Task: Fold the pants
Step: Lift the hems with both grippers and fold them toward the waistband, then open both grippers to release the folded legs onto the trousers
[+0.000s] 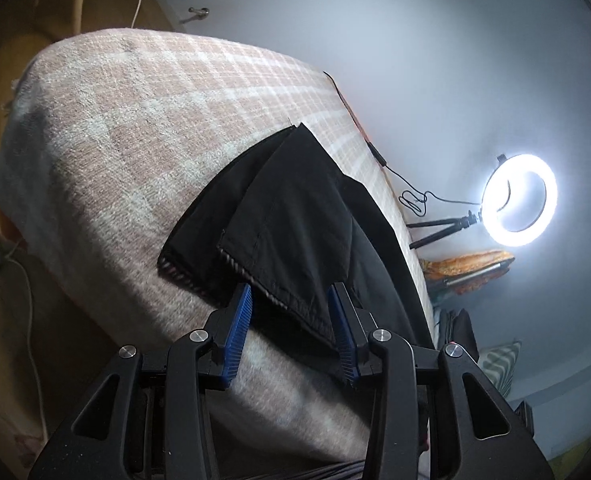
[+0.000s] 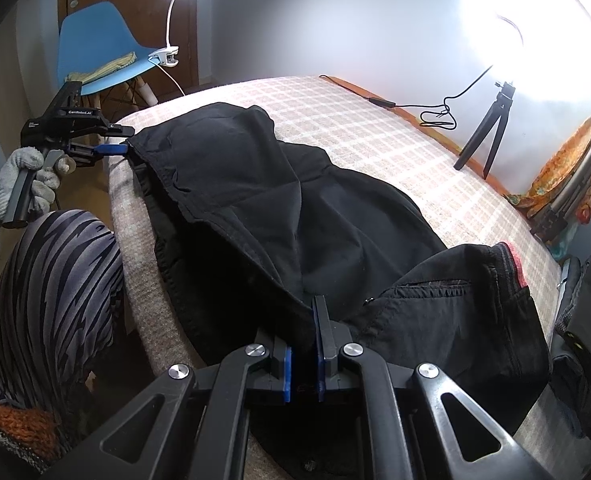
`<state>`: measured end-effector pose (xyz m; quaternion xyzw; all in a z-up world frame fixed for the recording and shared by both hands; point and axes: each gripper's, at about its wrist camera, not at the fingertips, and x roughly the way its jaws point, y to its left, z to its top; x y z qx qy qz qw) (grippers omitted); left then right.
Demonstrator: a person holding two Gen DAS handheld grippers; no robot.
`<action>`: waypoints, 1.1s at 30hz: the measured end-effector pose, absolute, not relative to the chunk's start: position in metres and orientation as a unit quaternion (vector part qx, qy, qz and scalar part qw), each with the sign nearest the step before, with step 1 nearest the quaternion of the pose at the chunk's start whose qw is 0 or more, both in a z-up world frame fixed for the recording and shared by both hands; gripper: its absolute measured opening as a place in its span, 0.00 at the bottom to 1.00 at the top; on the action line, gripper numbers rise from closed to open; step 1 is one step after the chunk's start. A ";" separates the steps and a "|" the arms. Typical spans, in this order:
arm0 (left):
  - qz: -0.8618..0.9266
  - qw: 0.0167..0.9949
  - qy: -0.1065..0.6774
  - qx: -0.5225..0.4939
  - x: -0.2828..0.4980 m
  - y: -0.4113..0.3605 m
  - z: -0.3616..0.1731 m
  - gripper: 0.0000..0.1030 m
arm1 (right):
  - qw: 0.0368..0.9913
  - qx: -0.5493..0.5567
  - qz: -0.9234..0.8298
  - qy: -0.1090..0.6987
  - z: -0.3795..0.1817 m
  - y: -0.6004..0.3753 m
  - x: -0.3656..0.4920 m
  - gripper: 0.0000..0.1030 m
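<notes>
We have the black pants (image 2: 255, 208) spread across the checked bedspread (image 2: 375, 128), their long axis running from the leg hems at our left, near the bed's edge, to the waistband (image 2: 507, 264) at our right. The right gripper (image 2: 304, 360) is pinched nearly closed on a fold of the fabric around the crotch seam, and the cloth passes between its blue pads, so we judge it holds the pants there. The left gripper (image 1: 291, 320) stands partly open at the hem end: in its own view the hem (image 1: 279, 292) of the upper leg lies between the two blue pads, with a gap visible on at least one side, so we read it as not clamped on the cloth. From the right wrist view that same gripper sits at the hem corner beside the bed's edge, in a gloved hand (image 2: 23, 188). What the next move turns on, in our judgement, is that the hems lie straight ahead of the left gripper, while the waistband is well apart to the right, so the left hand is the nearer one to carry the legs over.
</notes>
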<state>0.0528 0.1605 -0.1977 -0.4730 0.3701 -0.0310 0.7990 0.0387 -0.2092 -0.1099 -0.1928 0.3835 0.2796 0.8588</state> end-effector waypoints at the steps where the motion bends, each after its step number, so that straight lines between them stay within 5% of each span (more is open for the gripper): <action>1: -0.031 0.797 0.367 -0.478 0.054 0.160 -0.197 0.37 | 0.859 -0.192 0.279 0.383 -0.110 -0.210 0.039 0.06; 8: -0.021 0.806 0.365 -0.466 0.070 0.143 -0.195 0.34 | 0.861 -0.192 0.275 0.382 -0.111 -0.210 0.039 0.06; 14: -0.024 0.808 0.364 -0.462 0.079 0.144 -0.197 0.06 | 0.861 -0.191 0.273 0.384 -0.113 -0.211 0.039 0.06; 33: 0.007 0.829 0.364 -0.424 0.056 0.169 -0.207 0.03 | 0.854 -0.200 0.281 0.390 -0.118 -0.193 0.035 0.07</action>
